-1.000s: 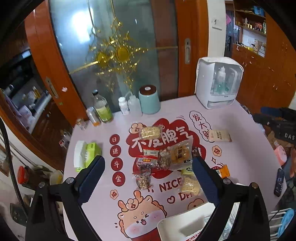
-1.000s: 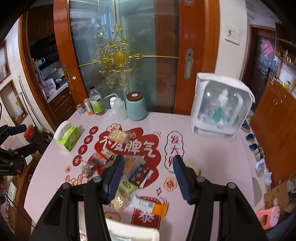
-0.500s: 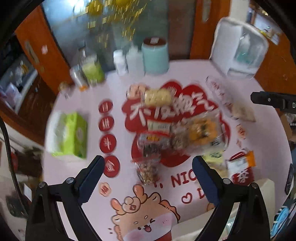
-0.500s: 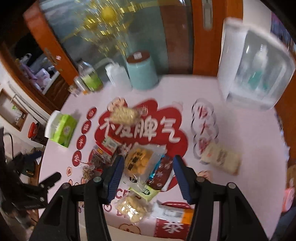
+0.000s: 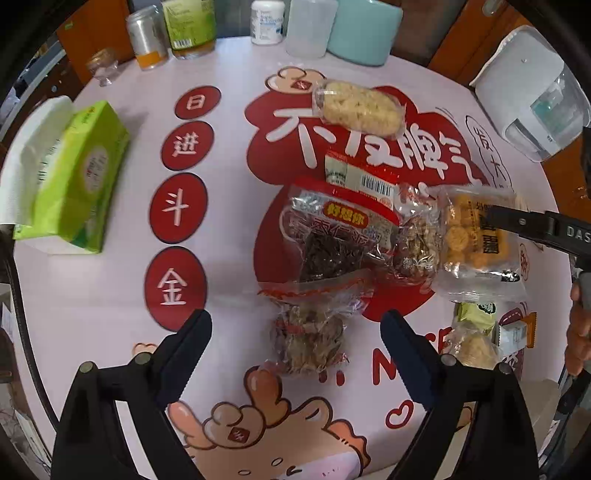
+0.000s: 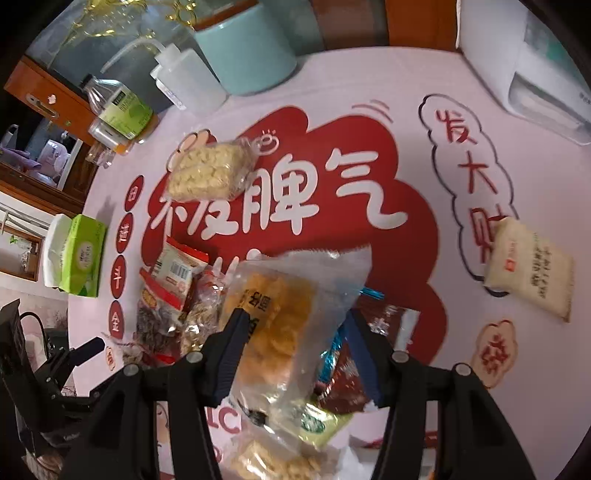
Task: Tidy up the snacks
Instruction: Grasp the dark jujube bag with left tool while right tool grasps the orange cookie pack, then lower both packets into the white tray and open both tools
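Several snack packets lie in a heap mid-table. My left gripper point(image 5: 295, 332) is open, its jaws on either side of a small clear nut packet point(image 5: 308, 341). Beyond it lie a red-topped dark dried-fruit bag point(image 5: 332, 236) and a puffed-rice bar point(image 5: 356, 107). My right gripper point(image 6: 295, 332) is open, jaws on either side of a clear bag of orange biscuits point(image 6: 280, 325), just above it; that bag also shows in the left wrist view point(image 5: 476, 240). A brown packet point(image 6: 373, 343) lies under its right jaw. A beige packet point(image 6: 532, 269) lies apart at right.
A green tissue pack point(image 5: 74, 177) sits at the table's left. Bottles point(image 5: 188, 26), a squeeze bottle point(image 6: 188, 81) and a teal canister point(image 6: 247, 48) line the far edge. A white appliance point(image 5: 535, 92) stands far right. The pink printed tablecloth point(image 5: 221, 221) covers the table.
Both grippers have dropped down and forward toward the snack heap. The left now straddles the nut packet; the right now straddles the orange biscuit bag. Both stayed open.
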`<state>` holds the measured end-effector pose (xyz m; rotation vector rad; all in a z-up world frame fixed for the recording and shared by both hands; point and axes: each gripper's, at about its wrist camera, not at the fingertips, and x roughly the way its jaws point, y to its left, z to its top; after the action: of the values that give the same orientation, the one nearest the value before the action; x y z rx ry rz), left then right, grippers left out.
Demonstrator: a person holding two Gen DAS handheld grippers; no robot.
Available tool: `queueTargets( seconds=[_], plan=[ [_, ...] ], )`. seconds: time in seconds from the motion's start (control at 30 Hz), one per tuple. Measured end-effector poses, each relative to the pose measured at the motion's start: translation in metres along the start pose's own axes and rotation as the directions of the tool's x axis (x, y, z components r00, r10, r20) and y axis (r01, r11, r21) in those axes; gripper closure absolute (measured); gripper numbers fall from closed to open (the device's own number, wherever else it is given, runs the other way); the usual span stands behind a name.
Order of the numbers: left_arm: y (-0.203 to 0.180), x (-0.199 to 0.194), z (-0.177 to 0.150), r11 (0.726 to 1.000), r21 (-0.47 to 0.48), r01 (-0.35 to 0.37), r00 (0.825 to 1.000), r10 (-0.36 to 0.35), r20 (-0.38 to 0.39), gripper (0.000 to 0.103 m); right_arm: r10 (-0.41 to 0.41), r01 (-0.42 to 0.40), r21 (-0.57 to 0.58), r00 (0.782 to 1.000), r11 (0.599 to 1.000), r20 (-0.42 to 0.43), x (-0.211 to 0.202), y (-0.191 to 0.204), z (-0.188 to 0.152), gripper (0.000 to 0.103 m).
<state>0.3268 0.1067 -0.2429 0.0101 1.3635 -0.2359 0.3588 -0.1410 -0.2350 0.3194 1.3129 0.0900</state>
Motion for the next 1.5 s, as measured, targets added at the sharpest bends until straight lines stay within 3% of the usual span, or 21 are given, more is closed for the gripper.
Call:
queueTargets(
  seconds=[0.1, 0.23, 0.33, 0.53, 0.8, 0.97, 1.2, 1.37, 1.5],
  plan=[
    [-0.004, 0.011, 0.000, 1.000, 0.002, 0.007, 1.000, -0.007, -0.012, 0.020, 0.029, -0.029, -0.004, 1.000, 1.000, 0.011, 0.006, 0.002, 0.001, 0.049],
    [-0.007, 0.026, 0.000, 1.000, -0.007, 0.019, 0.999, -0.019, -0.046, 0.046, 0.038, -0.038, -0.038, 0.999, 0.999, 0.024, 0.004, 0.007, -0.001, 0.061],
    [-0.007, 0.026, -0.002, 1.000, -0.015, 0.007, 1.000, -0.008, -0.018, 0.051, 0.054, -0.052, -0.044, 0.998, 0.998, 0.040, 0.000, 0.009, -0.001, 0.071],
    [-0.008, 0.011, -0.007, 0.999, -0.029, -0.021, 1.000, 0.021, 0.016, 0.054, 0.014, -0.005, -0.098, 0.996, 0.995, 0.092, -0.023, 0.019, -0.011, 0.076],
    [-0.019, -0.074, -0.023, 1.000, -0.017, -0.010, 0.991, 0.012, 0.130, 0.054, 0.035, -0.008, -0.126, 0.976, 0.992, 0.216, -0.098, 0.025, -0.026, 0.077],
    [-0.041, -0.152, -0.041, 1.000, 0.005, 0.003, 0.971, -0.004, 0.240, 0.054, 0.054, -0.001, -0.164, 0.946, 0.986, 0.318, -0.163, 0.029, -0.050, 0.077],
    [-0.082, -0.247, -0.086, 0.997, 0.075, -0.022, 0.930, -0.007, 0.368, 0.053, 0.095, 0.009, -0.229, 0.894, 0.973, 0.438, -0.252, 0.031, -0.111, 0.077],
    [-0.108, -0.290, -0.124, 0.993, 0.117, -0.018, 0.900, -0.034, 0.435, 0.053, 0.128, 0.004, -0.257, 0.859, 0.966, 0.495, -0.296, 0.027, -0.161, 0.077],
    [-0.127, -0.312, -0.161, 0.990, 0.137, 0.027, 0.875, -0.090, 0.475, 0.053, 0.164, -0.012, -0.276, 0.827, 0.961, 0.537, -0.320, 0.022, -0.210, 0.077]
  ],
)
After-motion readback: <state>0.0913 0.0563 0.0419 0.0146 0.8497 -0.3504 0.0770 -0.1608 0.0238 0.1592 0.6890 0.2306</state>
